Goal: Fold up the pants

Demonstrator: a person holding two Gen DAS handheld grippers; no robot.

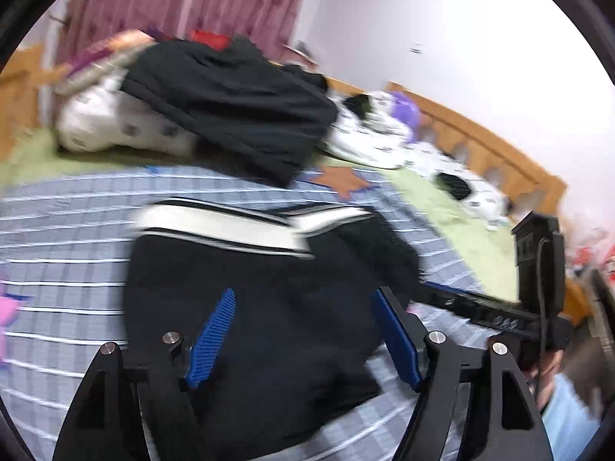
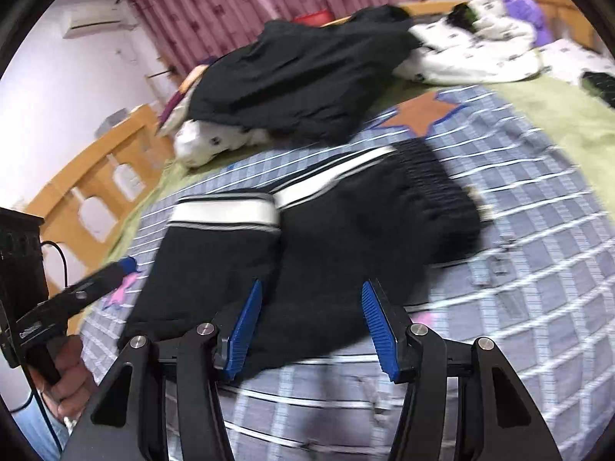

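Note:
Black pants [image 1: 269,307] with white-striped bands lie folded into a compact bundle on the blue checked bedspread [image 1: 69,230]. They also show in the right wrist view [image 2: 326,238], with the white bands toward the far side. My left gripper [image 1: 303,299] is open just above the near part of the pants, holding nothing. My right gripper [image 2: 311,288] is open above the near edge of the pants, holding nothing. The right gripper also shows in the left wrist view [image 1: 461,299] at the right; the left gripper shows in the right wrist view [image 2: 96,280] at the left.
A pile of dark clothes [image 1: 230,103] lies behind the pants on white spotted bedding [image 1: 115,123]. More white bedding [image 2: 480,50] sits at the back. A wooden bed frame [image 1: 480,146] rims the bed. Pink curtains [image 2: 238,4] hang behind.

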